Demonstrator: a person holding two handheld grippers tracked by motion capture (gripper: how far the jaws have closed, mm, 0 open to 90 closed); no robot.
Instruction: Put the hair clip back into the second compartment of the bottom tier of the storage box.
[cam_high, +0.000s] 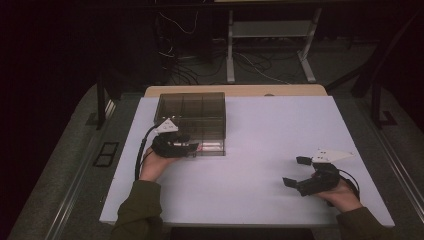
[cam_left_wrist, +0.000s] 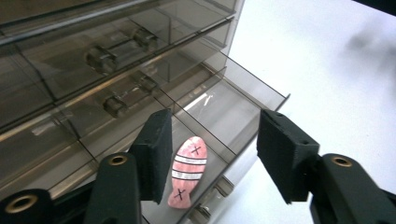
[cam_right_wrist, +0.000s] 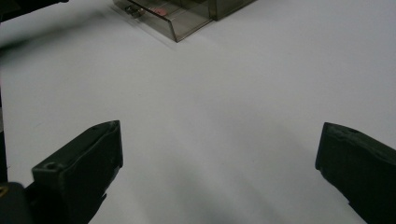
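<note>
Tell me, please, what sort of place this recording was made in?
Probably a lab or workshop recording station: a bare white table, tangled cables on the floor beyond it, and a grey metal equipment stand in the dim room.

In the high view we see the drawer cabinet (cam_high: 191, 121) on the table (cam_high: 260, 135), left of centre, with its bottom drawer (cam_high: 210, 148) pulled out toward the lower edge. The left gripper (cam_high: 192, 146) sits at that drawer. In the left gripper view, we find the fish piece (cam_left_wrist: 187, 171) lying in the drawer, lower centre. The right gripper (cam_high: 296, 171) hovers at the table's lower right, well apart.
</note>
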